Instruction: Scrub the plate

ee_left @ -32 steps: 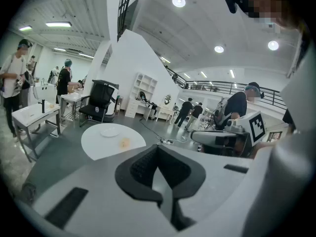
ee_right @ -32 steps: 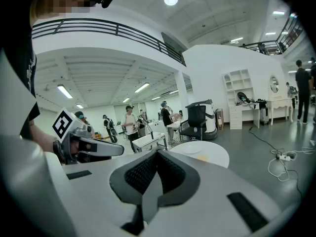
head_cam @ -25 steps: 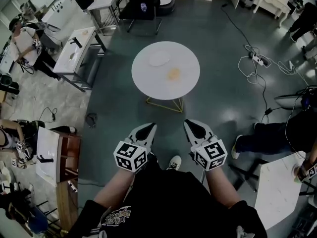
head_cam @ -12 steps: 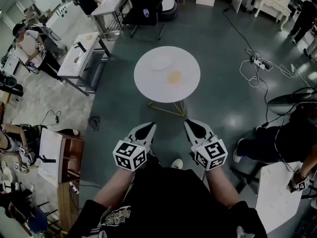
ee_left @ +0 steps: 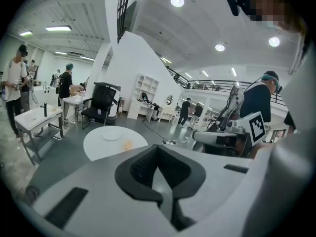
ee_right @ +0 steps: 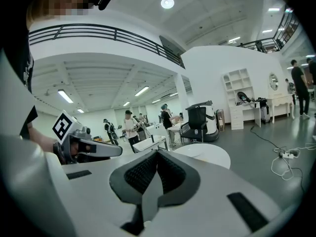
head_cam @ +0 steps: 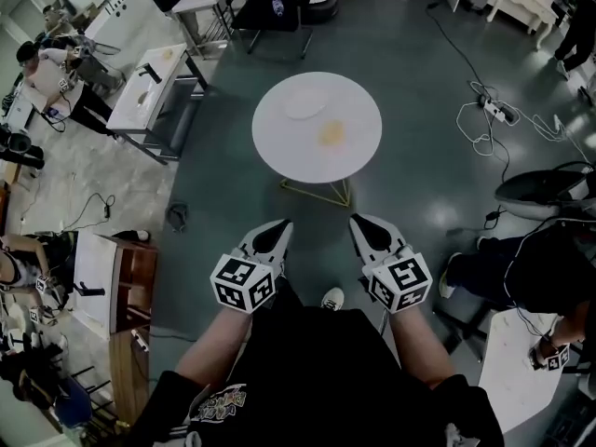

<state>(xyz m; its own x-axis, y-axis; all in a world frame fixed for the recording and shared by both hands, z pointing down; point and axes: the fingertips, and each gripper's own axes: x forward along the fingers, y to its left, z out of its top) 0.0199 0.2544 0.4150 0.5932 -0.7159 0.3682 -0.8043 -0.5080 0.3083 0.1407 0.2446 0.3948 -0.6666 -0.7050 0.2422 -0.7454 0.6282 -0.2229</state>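
A round white table stands ahead on the grey floor, some way off. On it lie a white plate at the far left and a small yellow-orange sponge-like thing near the middle. The plate and the yellow thing also show in the left gripper view. My left gripper and right gripper are held side by side in front of my body, well short of the table. Both are shut with nothing in them.
A chair and work tables with seated people stand beyond and left of the round table. Cables and a power strip trail on the floor at right. Another person sits close at my right, and a wooden desk stands at left.
The view has shifted a little, so the round table sits slightly higher and the grippers slightly lower. Both grippers stay shut, side by side.
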